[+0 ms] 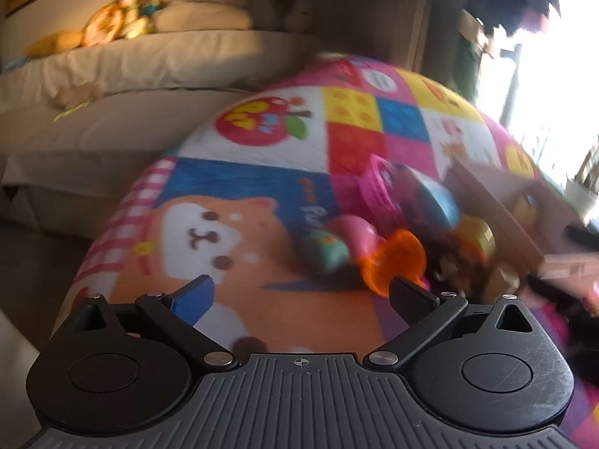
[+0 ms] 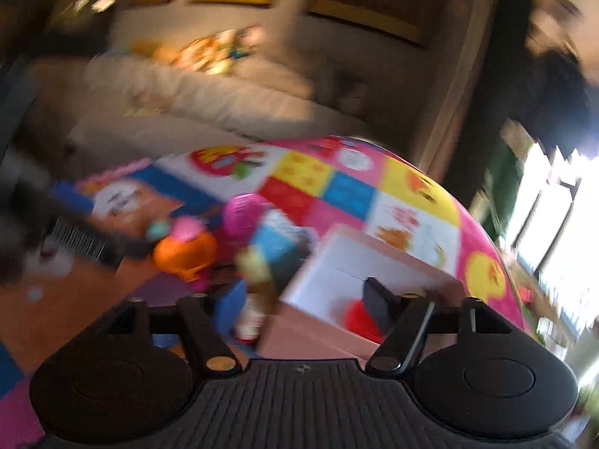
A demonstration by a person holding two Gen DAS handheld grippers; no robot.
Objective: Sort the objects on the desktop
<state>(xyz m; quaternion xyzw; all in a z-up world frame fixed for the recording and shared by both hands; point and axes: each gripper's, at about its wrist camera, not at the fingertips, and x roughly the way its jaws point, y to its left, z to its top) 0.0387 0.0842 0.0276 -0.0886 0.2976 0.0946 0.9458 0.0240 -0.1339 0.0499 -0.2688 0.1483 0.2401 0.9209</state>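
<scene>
Left wrist view: left gripper (image 1: 301, 293) spread apart, holding nothing, above the patchwork cloth (image 1: 239, 183). Heap of toys (image 1: 389, 232) on the cloth, just left of the cardboard box (image 1: 498, 202); orange toy (image 1: 397, 260) nearest.

Right wrist view, blurred: right gripper (image 2: 305, 299) spread apart, holding nothing, over the box's (image 2: 337, 262) near edge. Toys (image 2: 232, 239) just left of the box.
</scene>
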